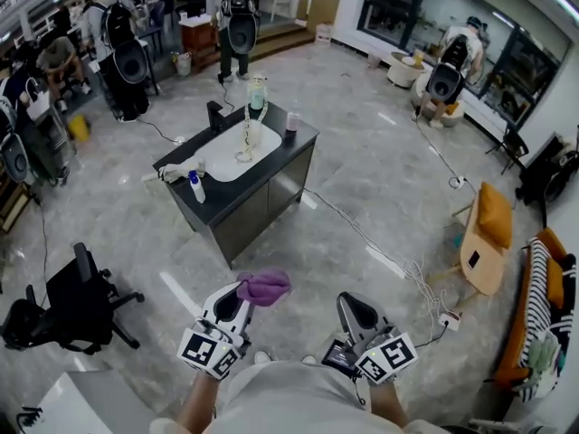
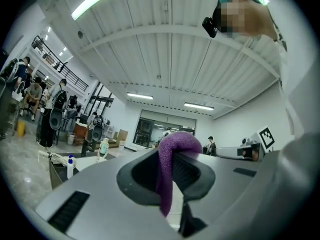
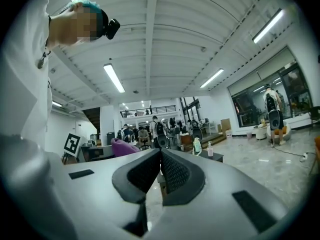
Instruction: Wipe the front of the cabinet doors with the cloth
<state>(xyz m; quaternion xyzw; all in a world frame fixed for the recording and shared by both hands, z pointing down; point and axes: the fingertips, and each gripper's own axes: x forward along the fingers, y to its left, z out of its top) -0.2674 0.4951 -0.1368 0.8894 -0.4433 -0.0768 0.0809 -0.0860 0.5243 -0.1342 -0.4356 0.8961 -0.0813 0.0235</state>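
We hold the left gripper [image 1: 237, 298] with its jaws clamped on the purple cloth [image 1: 264, 287]. The cloth is pinched between the pads and bunches out past the jaw tips above the floor [image 1: 362, 197]. The right gripper [image 3: 160, 159] has its jaws pressed together with nothing between them, and in the head view it sits just beside the left gripper, close in front of us. The dark cabinet [image 1: 271, 197], with a white basin [image 1: 226, 159] set in its top, stands well apart from both grippers, and the cloth is clear of its doors.
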